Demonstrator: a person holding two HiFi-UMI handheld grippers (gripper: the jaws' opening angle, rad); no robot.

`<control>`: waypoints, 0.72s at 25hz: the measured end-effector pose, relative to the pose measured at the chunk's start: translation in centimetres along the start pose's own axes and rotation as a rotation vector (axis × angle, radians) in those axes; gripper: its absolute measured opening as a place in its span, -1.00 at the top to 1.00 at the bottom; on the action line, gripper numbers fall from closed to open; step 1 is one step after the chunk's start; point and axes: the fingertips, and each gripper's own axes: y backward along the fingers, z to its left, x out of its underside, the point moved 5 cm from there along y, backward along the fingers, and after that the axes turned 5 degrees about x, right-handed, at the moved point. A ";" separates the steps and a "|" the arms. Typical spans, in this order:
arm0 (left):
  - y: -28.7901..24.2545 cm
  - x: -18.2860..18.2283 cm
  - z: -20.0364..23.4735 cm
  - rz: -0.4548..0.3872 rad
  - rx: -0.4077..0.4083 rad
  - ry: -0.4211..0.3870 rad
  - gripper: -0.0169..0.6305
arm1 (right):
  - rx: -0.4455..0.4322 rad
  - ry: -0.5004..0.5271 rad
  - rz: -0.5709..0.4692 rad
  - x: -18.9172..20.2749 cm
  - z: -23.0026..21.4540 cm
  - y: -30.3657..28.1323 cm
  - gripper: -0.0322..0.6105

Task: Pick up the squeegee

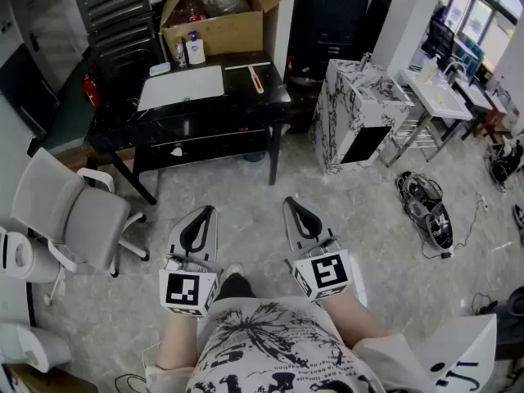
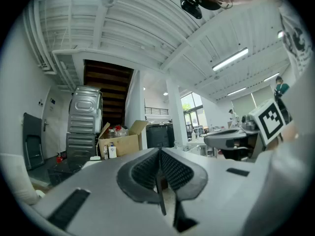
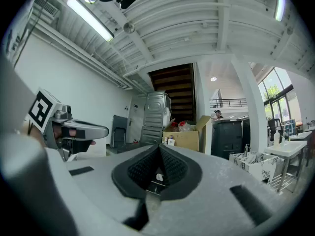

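Observation:
The squeegee point(image 1: 255, 78), with a pale handle and a white cross bar, lies on the right part of a black table point(image 1: 270, 97) far ahead, beside a white board point(image 1: 182, 87). I hold both grippers close to my body, well short of the table and pointing level towards it. My left gripper point(image 1: 209, 210) is shut and empty, its ribbed pads point(image 2: 147, 168) meeting at the tip. My right gripper point(image 1: 288, 201) is also shut with nothing in it, and its pads point(image 3: 172, 168) are closed together. Neither gripper view shows the squeegee.
A grey office chair point(image 1: 78, 215) stands at the left. An open cardboard box point(image 1: 221, 19) and small bottles point(image 1: 195, 49) sit at the table's back. A marble-patterned cabinet point(image 1: 360, 113) stands to the table's right, and cables point(image 1: 426, 211) lie on the tiled floor.

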 end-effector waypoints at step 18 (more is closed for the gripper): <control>-2.0 1.9 -0.7 0.033 0.000 0.015 0.91 | 0.029 -0.090 0.023 2.2 -2.8 -0.7 0.94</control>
